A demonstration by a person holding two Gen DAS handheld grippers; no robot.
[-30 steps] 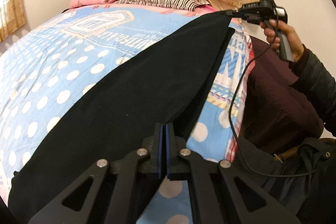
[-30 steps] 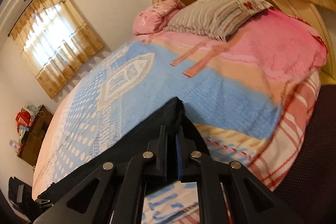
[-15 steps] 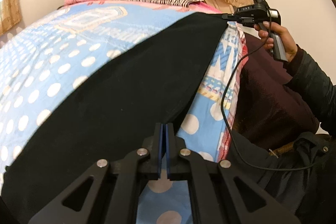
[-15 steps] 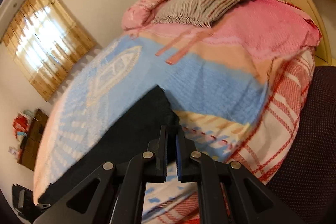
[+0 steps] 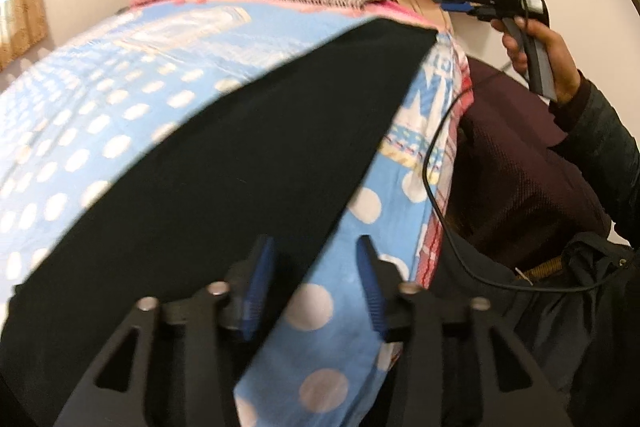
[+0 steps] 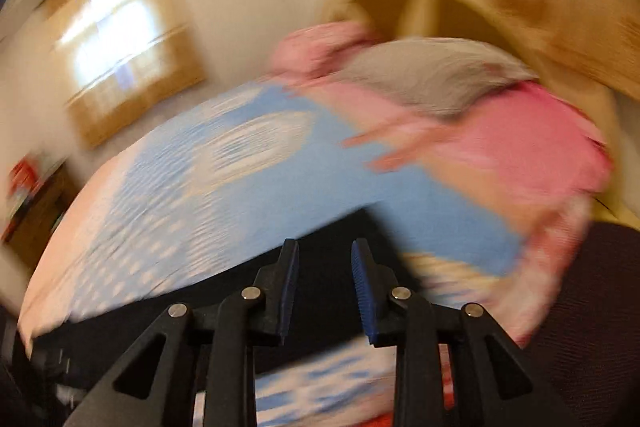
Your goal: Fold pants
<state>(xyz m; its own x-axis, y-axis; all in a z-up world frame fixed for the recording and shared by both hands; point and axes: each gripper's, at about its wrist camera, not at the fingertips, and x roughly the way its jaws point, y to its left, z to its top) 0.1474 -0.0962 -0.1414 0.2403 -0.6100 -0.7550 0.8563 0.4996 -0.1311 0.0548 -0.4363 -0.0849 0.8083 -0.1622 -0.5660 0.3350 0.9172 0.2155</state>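
Both released since the earlier frame: left gripper and right gripper, fingers now spread. Long black cloth pants lie flat along the near edge of the blue polka-dot bedspread.

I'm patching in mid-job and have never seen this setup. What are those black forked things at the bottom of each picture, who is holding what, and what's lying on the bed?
There is no robot arm. A person holds a two-finger gripper in each hand, and each picture comes from a fisheye camera on one gripper, looking along its fingers.

The left wrist view shows the left gripper open, above the edge of the black pants, which lie spread on the blue dotted bedspread. It also shows the person's right hand holding the other tool.

The right wrist view is blurred. The right gripper is open too, with the pants below it. Neither holds anything.
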